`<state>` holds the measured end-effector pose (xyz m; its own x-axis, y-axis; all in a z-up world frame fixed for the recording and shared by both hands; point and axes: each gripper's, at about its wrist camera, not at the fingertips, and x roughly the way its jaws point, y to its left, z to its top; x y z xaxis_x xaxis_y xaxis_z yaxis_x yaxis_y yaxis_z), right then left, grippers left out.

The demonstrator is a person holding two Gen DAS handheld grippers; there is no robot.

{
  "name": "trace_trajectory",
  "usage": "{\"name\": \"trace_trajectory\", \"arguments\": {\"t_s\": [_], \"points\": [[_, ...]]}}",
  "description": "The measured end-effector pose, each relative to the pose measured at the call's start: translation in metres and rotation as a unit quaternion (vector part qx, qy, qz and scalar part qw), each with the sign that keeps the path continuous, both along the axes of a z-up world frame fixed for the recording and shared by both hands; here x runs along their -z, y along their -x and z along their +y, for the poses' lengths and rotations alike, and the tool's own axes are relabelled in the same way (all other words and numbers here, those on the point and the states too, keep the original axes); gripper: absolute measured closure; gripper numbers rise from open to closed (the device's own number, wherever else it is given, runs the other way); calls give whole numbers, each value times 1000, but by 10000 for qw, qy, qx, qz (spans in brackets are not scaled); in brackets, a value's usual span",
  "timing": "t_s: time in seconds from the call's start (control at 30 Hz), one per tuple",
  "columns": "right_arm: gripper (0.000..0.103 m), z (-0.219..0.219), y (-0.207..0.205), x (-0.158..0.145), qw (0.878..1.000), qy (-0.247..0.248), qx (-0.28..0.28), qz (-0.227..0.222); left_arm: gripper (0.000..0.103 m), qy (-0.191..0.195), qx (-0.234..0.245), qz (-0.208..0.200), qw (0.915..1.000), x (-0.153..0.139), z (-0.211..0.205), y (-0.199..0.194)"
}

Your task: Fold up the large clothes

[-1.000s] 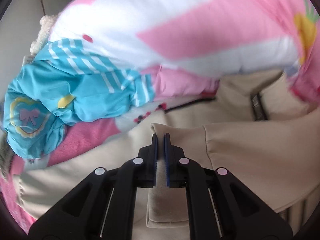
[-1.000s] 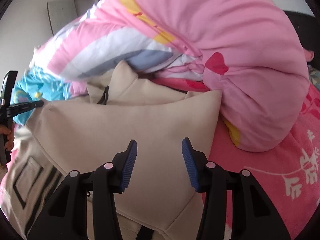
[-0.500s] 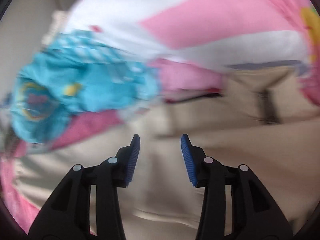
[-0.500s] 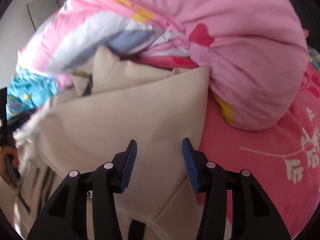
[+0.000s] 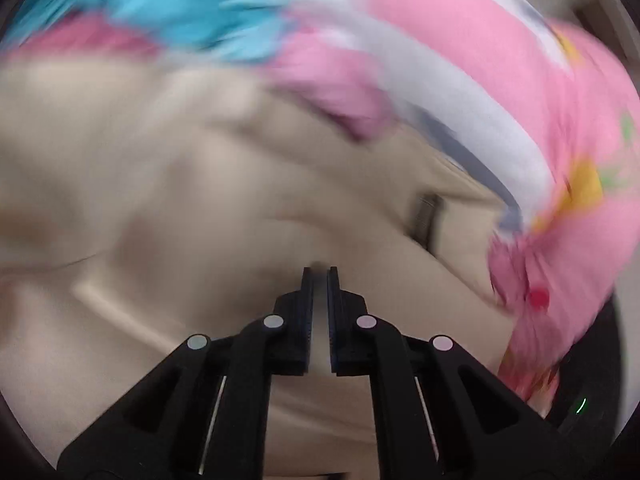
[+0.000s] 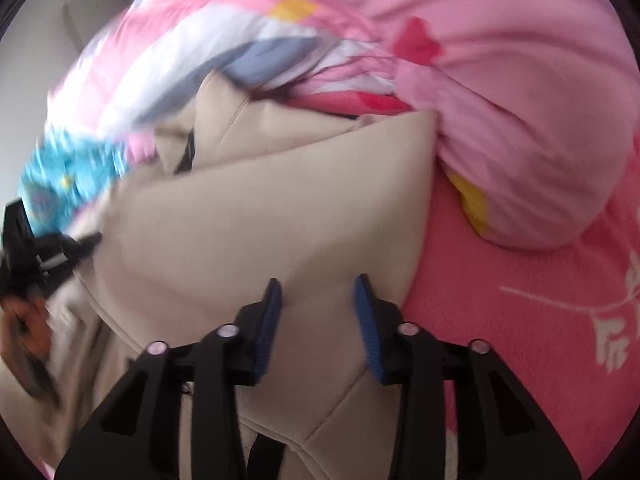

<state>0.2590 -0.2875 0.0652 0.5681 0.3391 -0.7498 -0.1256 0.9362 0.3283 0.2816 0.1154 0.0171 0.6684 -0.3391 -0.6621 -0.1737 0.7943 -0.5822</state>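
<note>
Beside the pink quilt [image 6: 520, 120], the left gripper [image 5: 319, 276] has reopened and now pinches the beige coat [image 6: 280, 220] again. The right gripper [image 6: 318, 292] is closing over its edge, so folding can continue.

No readable text, label, brand name or number appears in either view. The nearest thing to a sign is a white printed motif [image 6: 612, 316] on the deep pink blanket [image 6: 520, 320] at the right of the right wrist view; it looks like a branch with blocky shapes beside it, too distorted to read as letters. The pale pink duvet [image 6: 520, 100] carries only red heart shapes and yellow patches, no words. The beige garment [image 6: 280, 220] shows a small dark tab [image 5: 426, 220] in the left wrist view, blurred beyond reading. The blue cloth [image 6: 60, 184] bears a blurred emblem, also illegible.
</note>
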Motion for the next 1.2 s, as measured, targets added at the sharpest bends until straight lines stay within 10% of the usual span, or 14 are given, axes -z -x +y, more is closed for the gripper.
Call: {"name": "trace_trajectory", "arguments": {"t_s": [0.2, 0.43, 0.53, 0.73, 0.9, 1.03, 1.2], "points": [[69, -48, 1, 12, 9831, -1758, 428, 291, 98, 1027, 2107, -59, 9721, 4, -124, -56], [69, -57, 6, 15, 9821, -1725, 701, 270, 97, 1633, 3374, 512, 9257, 33, -232, -106], [69, -52, 4, 12, 9868, -1459, 669, 223, 101, 1963, 3012, 1078, 9269, 62, -243, -142], [69, -39, 10, 8, 9938, -926, 611, 107, 101, 1809, 2347, 885, 9510, 57, -235, -160], [67, -30, 19, -7, 9911, -1302, 197, -202, 100, 679, 2577, 269, 9635, 11, -205, -92], [67, -2, 21, -10, 9840, -1649, -635, -235, 98, 502, 2528, 432, 9652, 15, -149, -37], [67, 26, 15, 9, 9917, -950, -863, 60, 101, 1450, 1442, 538, 9774, 38, -37, -2]]}}
